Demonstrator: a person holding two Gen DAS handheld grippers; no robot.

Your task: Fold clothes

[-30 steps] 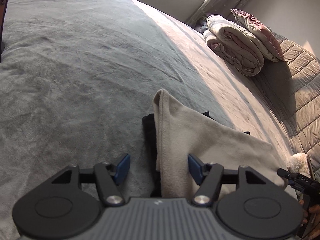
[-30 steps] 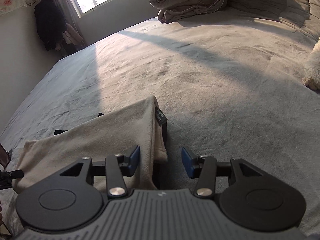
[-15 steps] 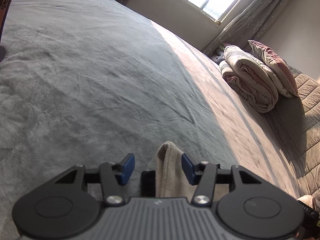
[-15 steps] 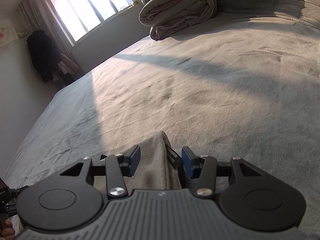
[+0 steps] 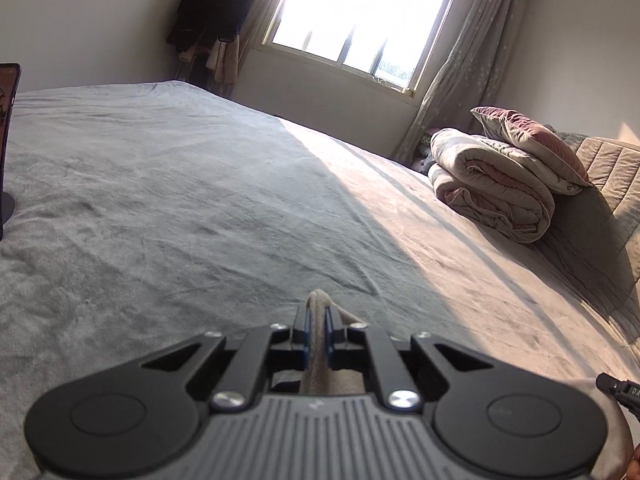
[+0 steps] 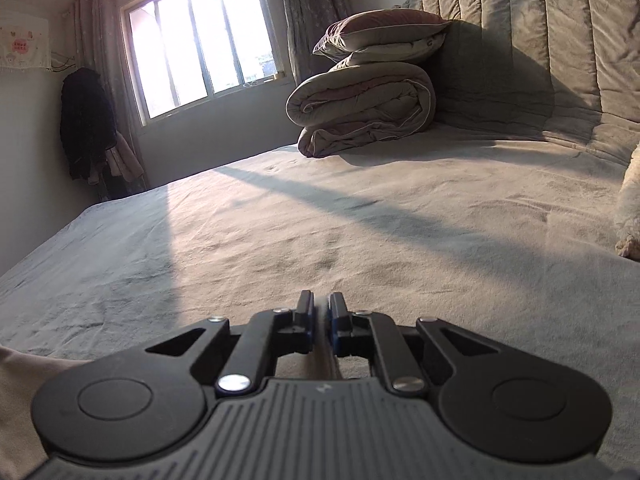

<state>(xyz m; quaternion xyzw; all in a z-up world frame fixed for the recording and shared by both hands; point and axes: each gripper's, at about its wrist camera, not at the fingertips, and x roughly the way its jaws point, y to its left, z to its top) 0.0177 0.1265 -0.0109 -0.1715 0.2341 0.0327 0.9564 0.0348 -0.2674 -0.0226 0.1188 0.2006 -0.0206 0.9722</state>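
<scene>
A beige garment (image 5: 318,300) lies at the near edge of the grey bed (image 5: 160,220). Its folded corner sticks up between the blue pads of my left gripper (image 5: 318,320), whose jaws are closing tight, and the pads press on the cloth. In the right wrist view my right gripper (image 6: 321,308) has its jaws closing the same way, pinching a thin edge of the beige garment (image 6: 322,344). More of the cloth shows at the lower left (image 6: 20,380). Most of the garment is hidden under both grippers.
A rolled duvet (image 5: 492,192) with a pillow on top sits at the far right of the bed, by the quilted headboard (image 6: 540,40). Something white and furry (image 6: 628,216) lies at the right edge. A phone on a stand (image 5: 6,140) is at the left.
Both grippers went from open around the garment's corners to shut on them. Both views tilted up, so the window and far wall show and the garment has dropped out of sight.
</scene>
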